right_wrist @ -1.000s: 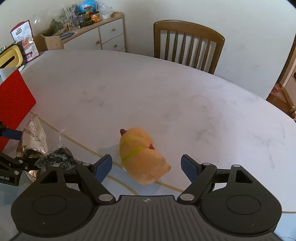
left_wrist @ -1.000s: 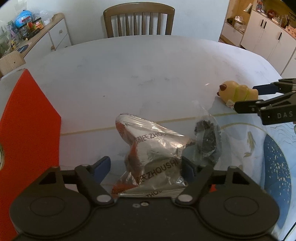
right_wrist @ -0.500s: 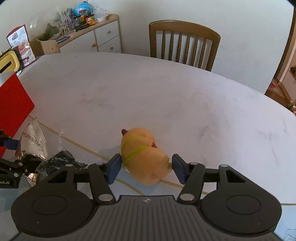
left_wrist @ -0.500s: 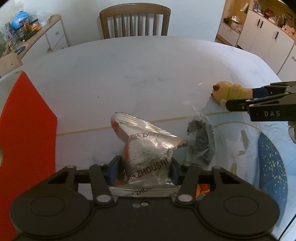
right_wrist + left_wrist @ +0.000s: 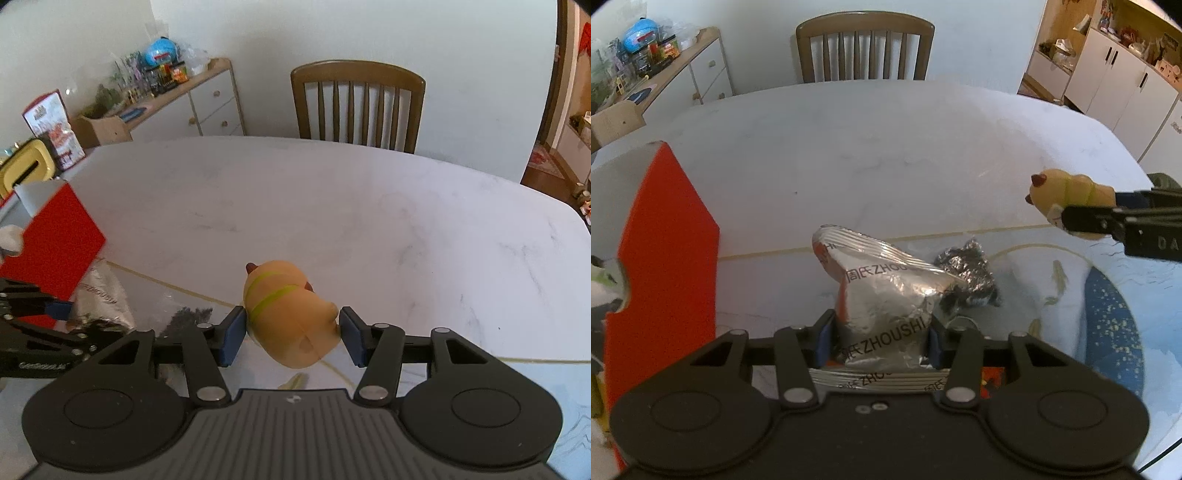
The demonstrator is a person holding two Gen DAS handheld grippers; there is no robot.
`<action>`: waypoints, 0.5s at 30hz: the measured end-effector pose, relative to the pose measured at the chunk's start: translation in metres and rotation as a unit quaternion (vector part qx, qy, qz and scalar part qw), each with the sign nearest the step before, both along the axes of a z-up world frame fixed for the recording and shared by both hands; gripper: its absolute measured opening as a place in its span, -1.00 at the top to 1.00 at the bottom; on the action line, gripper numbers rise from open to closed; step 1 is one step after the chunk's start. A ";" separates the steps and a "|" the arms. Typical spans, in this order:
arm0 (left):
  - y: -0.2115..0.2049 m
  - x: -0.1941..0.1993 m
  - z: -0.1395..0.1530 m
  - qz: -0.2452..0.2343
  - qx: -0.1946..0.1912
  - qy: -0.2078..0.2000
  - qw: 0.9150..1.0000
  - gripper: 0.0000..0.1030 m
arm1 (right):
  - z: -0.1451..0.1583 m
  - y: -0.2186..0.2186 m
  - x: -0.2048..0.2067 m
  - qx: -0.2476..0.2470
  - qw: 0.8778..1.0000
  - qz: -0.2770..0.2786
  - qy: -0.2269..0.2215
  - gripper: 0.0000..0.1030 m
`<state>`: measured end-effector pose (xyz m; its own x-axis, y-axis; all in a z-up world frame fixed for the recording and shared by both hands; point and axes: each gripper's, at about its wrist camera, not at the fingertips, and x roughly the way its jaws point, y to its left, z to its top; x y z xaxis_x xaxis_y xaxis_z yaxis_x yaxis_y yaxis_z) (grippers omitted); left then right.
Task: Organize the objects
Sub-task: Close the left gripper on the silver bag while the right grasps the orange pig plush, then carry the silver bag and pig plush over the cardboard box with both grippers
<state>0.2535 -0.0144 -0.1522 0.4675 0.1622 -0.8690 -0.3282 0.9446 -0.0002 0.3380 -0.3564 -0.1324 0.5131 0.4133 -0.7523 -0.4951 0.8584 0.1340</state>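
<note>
My left gripper [image 5: 879, 339] is shut on a silver foil snack bag [image 5: 886, 295] printed ZHOUSHI, held just above the table. Behind the bag lies a small clear bag of dark bits [image 5: 971, 277]. My right gripper [image 5: 291, 336] is shut on a tan toy animal [image 5: 288, 317] with a yellow-green stripe, lifted off the table. In the left wrist view the same toy animal [image 5: 1067, 192] and the right gripper [image 5: 1082, 218] show at the right edge. The left gripper [image 5: 51, 314] and the snack bag [image 5: 103, 299] appear at the left of the right wrist view.
A red box [image 5: 661, 258] stands close on the left. A white marble table [image 5: 332, 221] stretches ahead, with a blue fish-pattern mat [image 5: 1108, 314] at its near right. A wooden chair [image 5: 358, 103] stands at the far side, cabinets beyond.
Both grippers went from open to shut, the left on the snack bag, the right on the toy animal. Both objects have since risen off the table.
</note>
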 end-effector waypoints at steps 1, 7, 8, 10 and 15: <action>0.000 -0.001 0.003 0.000 -0.001 -0.002 1.000 0.10 | 0.004 0.000 -0.004 0.002 1.000 0.001 -0.001 -0.06; -0.003 -0.006 0.032 -0.008 -0.010 -0.013 1.000 0.10 | 0.030 -0.002 -0.025 0.017 1.000 0.003 -0.007 -0.06; -0.005 -0.009 0.038 -0.011 -0.010 -0.017 1.000 0.10 | 0.035 -0.002 -0.030 0.019 1.000 0.005 -0.010 -0.06; -0.007 -0.014 0.047 -0.015 -0.013 -0.023 1.000 0.10 | 0.045 -0.001 -0.039 0.021 1.000 0.010 -0.016 -0.06; -0.010 -0.035 0.071 -0.016 -0.026 -0.036 0.999 0.10 | 0.066 0.002 -0.059 0.029 0.999 0.020 -0.028 -0.06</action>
<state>0.2189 -0.0242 -0.0814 0.5325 0.1013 -0.8404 -0.2959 0.9525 -0.0727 0.2792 -0.3548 -0.0666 0.5362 0.4764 -0.6968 -0.5369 0.8295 0.1539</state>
